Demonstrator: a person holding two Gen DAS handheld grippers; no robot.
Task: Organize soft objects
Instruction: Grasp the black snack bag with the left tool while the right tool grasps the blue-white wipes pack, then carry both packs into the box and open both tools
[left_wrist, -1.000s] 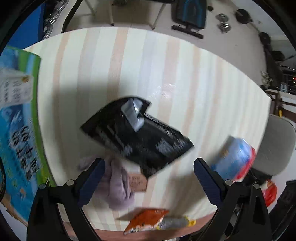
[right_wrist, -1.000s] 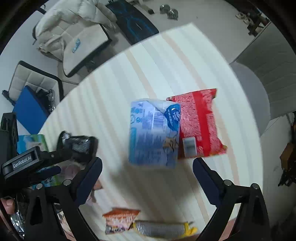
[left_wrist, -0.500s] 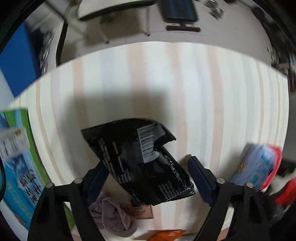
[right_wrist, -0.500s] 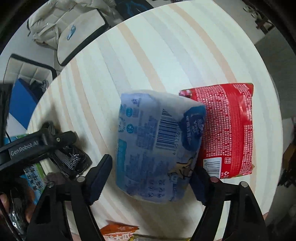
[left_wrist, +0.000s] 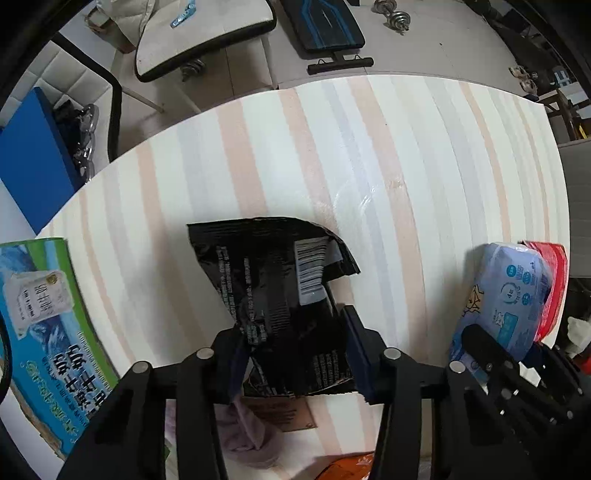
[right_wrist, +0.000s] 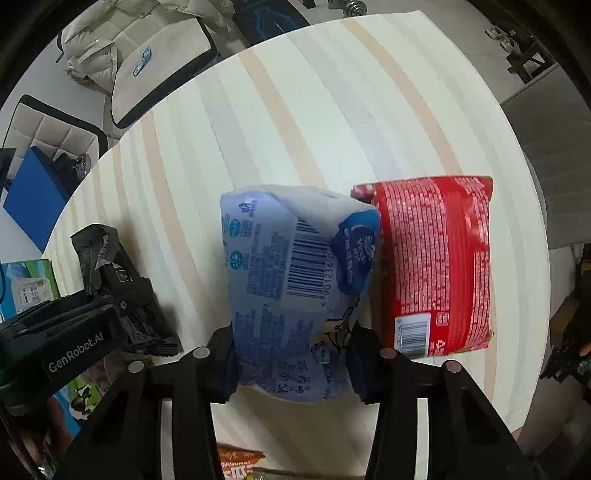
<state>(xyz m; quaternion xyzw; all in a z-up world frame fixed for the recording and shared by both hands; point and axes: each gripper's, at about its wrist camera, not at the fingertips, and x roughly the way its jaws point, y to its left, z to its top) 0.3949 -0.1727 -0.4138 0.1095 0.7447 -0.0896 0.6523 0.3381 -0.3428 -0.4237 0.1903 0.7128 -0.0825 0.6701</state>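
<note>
- Your left hand-held gripper (left_wrist: 295, 354) is clenched on the black foil pouch (left_wrist: 280, 295), gripping its near end; the pouch's long axis runs forward, away from you, over the striped worktop (left_wrist: 369, 155).
- Your right hand-held gripper (right_wrist: 291, 354) grips the pale blue tissue pack (right_wrist: 295, 280) at its near end, its length likewise pointing forward.
- The tissue pack sits just beside the red packet (right_wrist: 439, 266) on its right, edges apparently touching.
- The pouch is crinkly, glossy film, creased where pinched; the tissue pack is a soft, pillowy block that dents inward.
- A mauve cloth (left_wrist: 243, 432) lies below the pouch, nearer your left side.
</note>
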